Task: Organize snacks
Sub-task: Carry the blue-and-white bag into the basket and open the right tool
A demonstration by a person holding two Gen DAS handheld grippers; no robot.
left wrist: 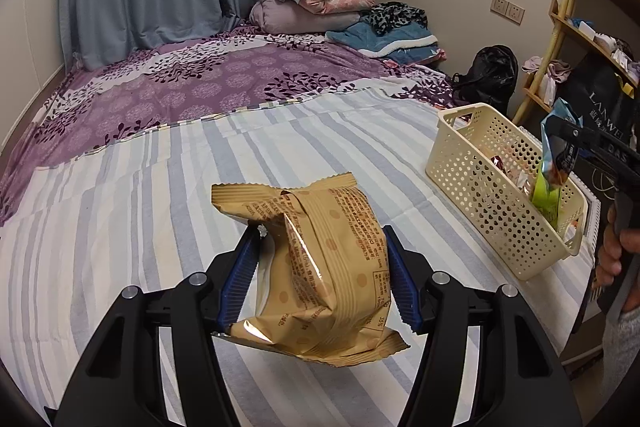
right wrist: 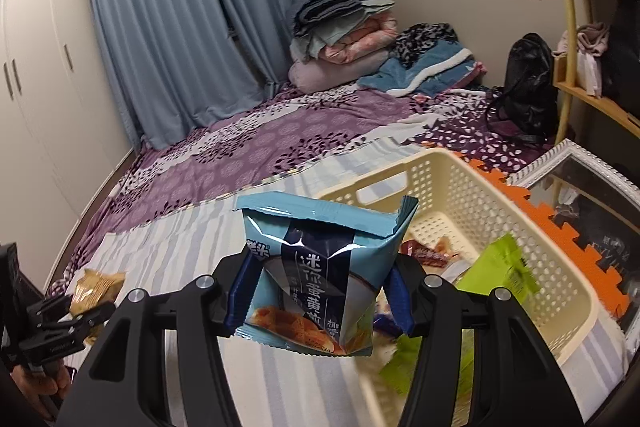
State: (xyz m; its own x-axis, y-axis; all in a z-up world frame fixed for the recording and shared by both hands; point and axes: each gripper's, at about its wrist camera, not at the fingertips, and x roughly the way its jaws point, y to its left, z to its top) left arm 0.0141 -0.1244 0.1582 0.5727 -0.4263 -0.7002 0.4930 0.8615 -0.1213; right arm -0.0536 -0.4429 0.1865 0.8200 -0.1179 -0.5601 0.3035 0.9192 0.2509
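My right hand-held gripper [right wrist: 316, 301], clamped on the blue snack packet [right wrist: 320, 275], hangs at the cream basket [right wrist: 472, 187], seemingly above its near rim, while my left hand-held gripper [left wrist: 320, 279], gripping the tan snack packet [left wrist: 320, 267], sits farther off over the bed [left wrist: 160, 155].

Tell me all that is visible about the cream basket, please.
The cream plastic basket is rectangular, with perforated walls and a cut-out handle at its end. It stands upright on the striped sheet, near the bed's edge. Inside lie several snack packets, one a green packet. Neither gripper touches it.
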